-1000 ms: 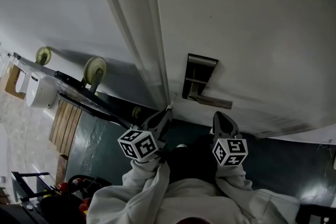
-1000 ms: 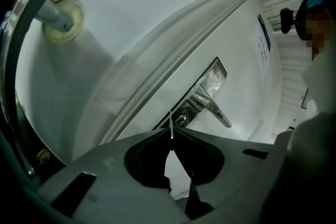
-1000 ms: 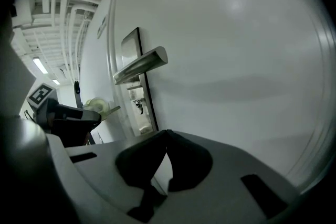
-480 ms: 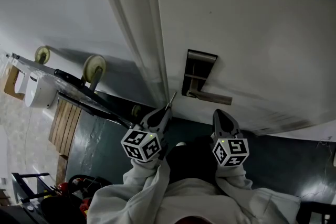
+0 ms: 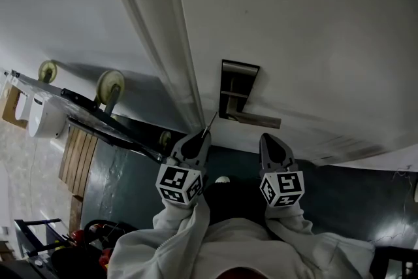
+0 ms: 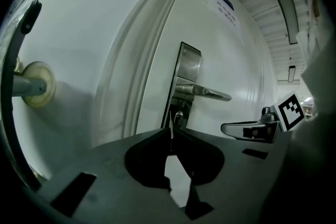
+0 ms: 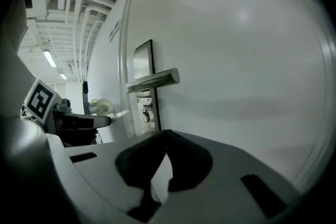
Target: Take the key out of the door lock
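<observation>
Protruding from the tips of the left gripper (image 5: 202, 134), the key (image 6: 170, 131) is seen as a thin metal blade, and the jaws are closed tightly on it. It is out of the door lock (image 6: 179, 115) and is kept just in front of it, below the lever handle (image 6: 205, 93) on the white door (image 5: 313, 29). The right gripper (image 5: 269, 139) is held beside the left one, near the door, with its jaws brought together and nothing between them.
</observation>
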A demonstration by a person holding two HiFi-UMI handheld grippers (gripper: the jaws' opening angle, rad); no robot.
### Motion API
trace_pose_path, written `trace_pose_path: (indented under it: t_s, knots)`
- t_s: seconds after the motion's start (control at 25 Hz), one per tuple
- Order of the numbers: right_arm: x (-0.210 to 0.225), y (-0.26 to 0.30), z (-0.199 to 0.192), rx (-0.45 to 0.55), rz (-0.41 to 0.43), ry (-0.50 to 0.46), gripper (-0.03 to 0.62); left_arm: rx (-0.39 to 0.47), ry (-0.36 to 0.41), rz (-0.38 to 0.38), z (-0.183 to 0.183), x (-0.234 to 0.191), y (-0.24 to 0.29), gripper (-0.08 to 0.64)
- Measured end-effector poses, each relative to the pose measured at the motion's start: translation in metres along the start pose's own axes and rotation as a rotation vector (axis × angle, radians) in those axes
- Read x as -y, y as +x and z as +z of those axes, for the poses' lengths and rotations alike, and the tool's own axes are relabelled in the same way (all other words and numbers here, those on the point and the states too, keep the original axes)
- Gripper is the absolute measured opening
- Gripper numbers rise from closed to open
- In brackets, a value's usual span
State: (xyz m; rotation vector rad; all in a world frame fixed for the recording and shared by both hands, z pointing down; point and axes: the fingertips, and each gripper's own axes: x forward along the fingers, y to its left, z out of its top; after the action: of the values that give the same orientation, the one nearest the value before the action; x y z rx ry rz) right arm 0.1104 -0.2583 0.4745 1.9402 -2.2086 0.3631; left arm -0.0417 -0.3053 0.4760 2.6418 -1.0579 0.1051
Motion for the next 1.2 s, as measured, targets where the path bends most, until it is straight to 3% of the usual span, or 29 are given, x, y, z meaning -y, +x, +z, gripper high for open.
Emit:
trace_pose_path:
  t_s: [0.48,1.2]
  knots:
    - [0.024,-0.001,0.000,-0.006,-0.035,-0.019,0.051,0.003,0.009,-0.004,-0.008,0.005,0.013,0.028]
    - [0.023,0.001,0.002,-0.007,0.000,-0.038,0.051,0.016,0.002,0.034,-0.007,0.005,0.009,0.028]
